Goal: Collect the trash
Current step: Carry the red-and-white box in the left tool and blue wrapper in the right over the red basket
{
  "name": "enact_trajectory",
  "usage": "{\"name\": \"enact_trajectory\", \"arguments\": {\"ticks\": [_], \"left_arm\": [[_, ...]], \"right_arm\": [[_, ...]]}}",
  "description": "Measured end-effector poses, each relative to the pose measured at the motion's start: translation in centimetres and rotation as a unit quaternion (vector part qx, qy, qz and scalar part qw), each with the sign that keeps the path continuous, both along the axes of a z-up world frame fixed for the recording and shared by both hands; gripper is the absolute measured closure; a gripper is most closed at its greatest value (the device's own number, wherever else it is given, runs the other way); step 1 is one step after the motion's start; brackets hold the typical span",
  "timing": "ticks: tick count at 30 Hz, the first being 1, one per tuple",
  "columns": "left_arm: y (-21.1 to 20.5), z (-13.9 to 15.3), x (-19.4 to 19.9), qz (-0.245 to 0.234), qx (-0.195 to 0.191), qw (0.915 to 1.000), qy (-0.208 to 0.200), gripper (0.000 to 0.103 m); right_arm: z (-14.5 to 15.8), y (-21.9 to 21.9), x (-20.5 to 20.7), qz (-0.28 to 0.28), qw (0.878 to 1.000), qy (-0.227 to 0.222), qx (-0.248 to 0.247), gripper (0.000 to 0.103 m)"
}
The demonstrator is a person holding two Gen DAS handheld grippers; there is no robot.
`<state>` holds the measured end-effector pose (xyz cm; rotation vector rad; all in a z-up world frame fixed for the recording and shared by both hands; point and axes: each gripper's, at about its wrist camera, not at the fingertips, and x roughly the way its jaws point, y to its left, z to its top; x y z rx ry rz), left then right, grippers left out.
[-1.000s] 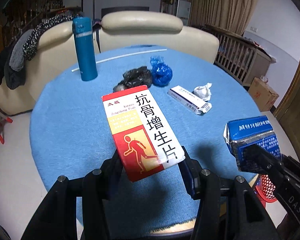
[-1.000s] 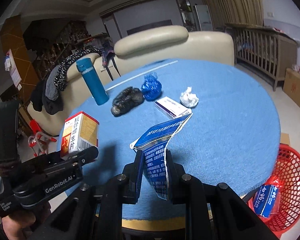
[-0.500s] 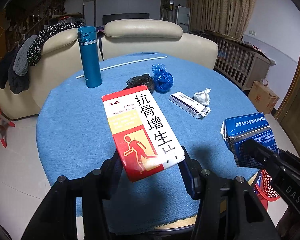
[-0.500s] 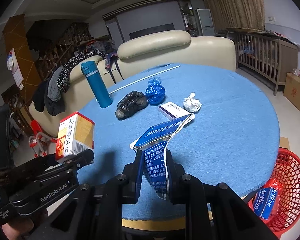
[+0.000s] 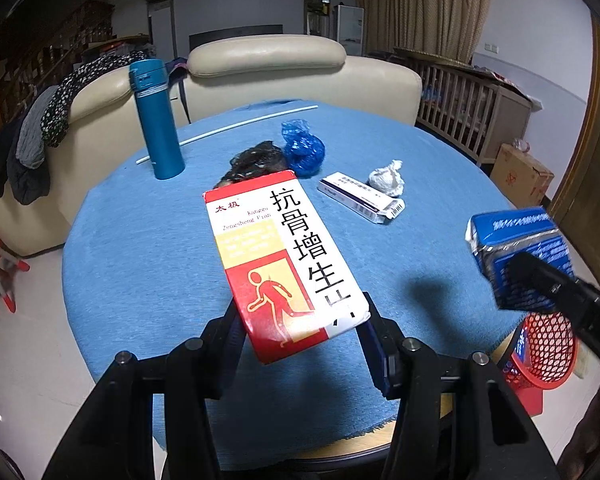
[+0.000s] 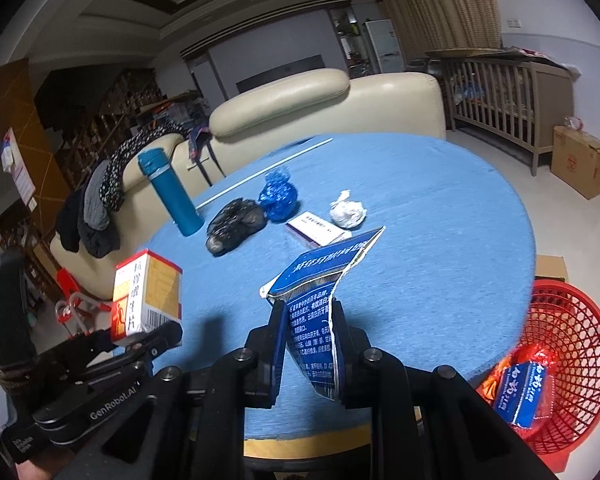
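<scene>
Pinching the red-and-white medicine box (image 5: 284,264) in your left gripper (image 5: 300,332), you are holding it above the blue round table (image 5: 140,248). Your right gripper (image 6: 306,344) is clamping the torn blue carton (image 6: 316,300) over the table's near edge, beside the red basket (image 6: 572,320) on the floor.

Dim indoor light from overhead leaves soft gripper shadows on the blue tablecloth (image 5: 148,248). Fisheye curvature bends the room, corners vignette black, and the far shelves sink into murk.
</scene>
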<state>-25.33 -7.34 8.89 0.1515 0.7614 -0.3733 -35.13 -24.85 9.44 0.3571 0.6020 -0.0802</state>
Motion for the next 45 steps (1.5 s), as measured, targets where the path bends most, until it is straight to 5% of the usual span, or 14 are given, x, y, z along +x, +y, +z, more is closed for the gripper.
{"name": "enact_trajectory", "arguments": {"ticks": [13,27,45], "left_arm": [[-6.4,-0.1,-1.5,-0.066,0.034,0.9972,-0.004,0.048],[-15.3,0.2,-5.0,-0.167,0.05,0.9847,-0.011,0.048],[-19.1,0.1,-6.7,-0.213,0.041,0.9761,-0.008,0.048]], "right_arm": [[-0.4,-7.5,-4.3,-0.078,0.995,-0.031,0.045,0.081],[-2.1,-18.2,-10.9,-0.199,0.975,-0.047,0.082,0.081],[-4.0,-22.2,-13.7,-0.249,0.966,-0.014,0.063,0.081]]}}
